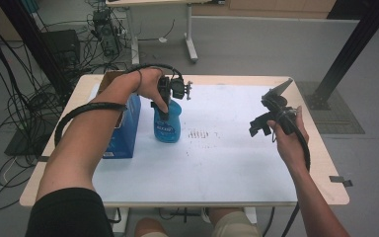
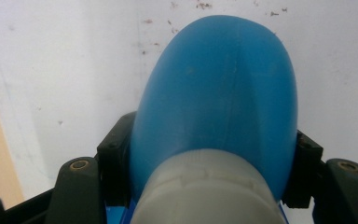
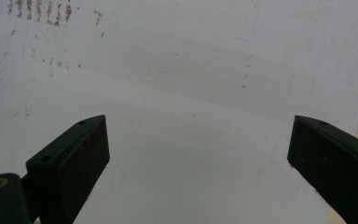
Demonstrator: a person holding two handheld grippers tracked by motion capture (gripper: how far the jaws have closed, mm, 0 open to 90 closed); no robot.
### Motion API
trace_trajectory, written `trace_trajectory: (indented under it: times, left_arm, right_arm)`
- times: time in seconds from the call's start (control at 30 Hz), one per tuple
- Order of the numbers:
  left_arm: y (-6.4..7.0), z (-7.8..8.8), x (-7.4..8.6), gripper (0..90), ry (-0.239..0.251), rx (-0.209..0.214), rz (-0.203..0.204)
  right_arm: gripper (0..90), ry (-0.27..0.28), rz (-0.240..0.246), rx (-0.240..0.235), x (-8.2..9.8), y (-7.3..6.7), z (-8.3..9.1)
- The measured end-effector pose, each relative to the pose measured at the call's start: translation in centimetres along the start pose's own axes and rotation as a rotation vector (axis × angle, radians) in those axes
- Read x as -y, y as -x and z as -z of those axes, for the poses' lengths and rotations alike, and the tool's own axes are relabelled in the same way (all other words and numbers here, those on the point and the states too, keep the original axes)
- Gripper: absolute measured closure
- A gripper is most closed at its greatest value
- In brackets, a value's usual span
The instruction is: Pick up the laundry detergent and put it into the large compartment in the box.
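Nearest the camera, the left tool (image 1: pixel 164 111) comes straight down over the upright blue bottle (image 1: pixel 168 126) at the desk's (image 1: pixel 237 163) left part, clamped on its shoulders below the white cap (image 2: pixel 205 186) — the right tool (image 1: pixel 264 123), wide open and empty, hangs well apart.

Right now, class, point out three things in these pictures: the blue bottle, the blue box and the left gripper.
blue bottle (image 1: pixel 168 129), high view, on its labelled body.
blue box (image 1: pixel 126 129), high view, on its front face.
left gripper (image 2: pixel 205 158), left gripper view, midway between its fingertips.
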State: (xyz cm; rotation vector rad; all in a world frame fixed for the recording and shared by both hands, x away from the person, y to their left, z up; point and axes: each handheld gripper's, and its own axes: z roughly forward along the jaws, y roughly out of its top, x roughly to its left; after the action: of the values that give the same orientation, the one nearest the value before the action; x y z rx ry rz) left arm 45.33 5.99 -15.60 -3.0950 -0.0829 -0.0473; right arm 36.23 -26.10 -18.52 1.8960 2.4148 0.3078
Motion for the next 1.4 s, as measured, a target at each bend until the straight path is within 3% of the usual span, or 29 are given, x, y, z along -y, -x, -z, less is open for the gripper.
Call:
trace_trajectory:
  times: [0.23,0.37,0.73,0.97,1.03,1.27,1.4]
  left_arm:
    - [-0.3,4.2,-1.0,36.1,-0.011,0.010,0.119]
    - [-0.2,7.6,-1.8,36.1,-0.026,-0.006,0.190]
    - [0.4,16.9,-0.4,36.1,-0.018,-0.075,0.482]
    - [0.4,21.3,2.0,36.3,-0.002,-0.105,0.704]
    - [0.4,22.6,3.4,36.3,0.019,-0.119,0.812]
    - [0.4,25.4,6.2,36.5,0.025,-0.153,1.041]
    - [0.5,26.7,7.8,36.4,0.023,-0.183,1.200]
  right_arm:
    - [5.5,0.008,0.003,-0.003,0.2,0.0,0.5]
    - [5.6,0.009,0.010,-0.007,0.1,-0.1,0.6]
    - [5.5,0.021,0.043,-0.008,-0.1,-0.2,1.9]
    - [5.5,0.038,0.066,-0.010,0.0,-0.5,3.1]
    - [5.5,0.040,0.072,-0.009,-0.1,-0.6,3.5]
    - [5.5,0.051,0.106,-0.011,-0.3,-1.3,4.3]
    - [5.5,0.055,0.115,-0.015,-0.3,-1.5,4.5]
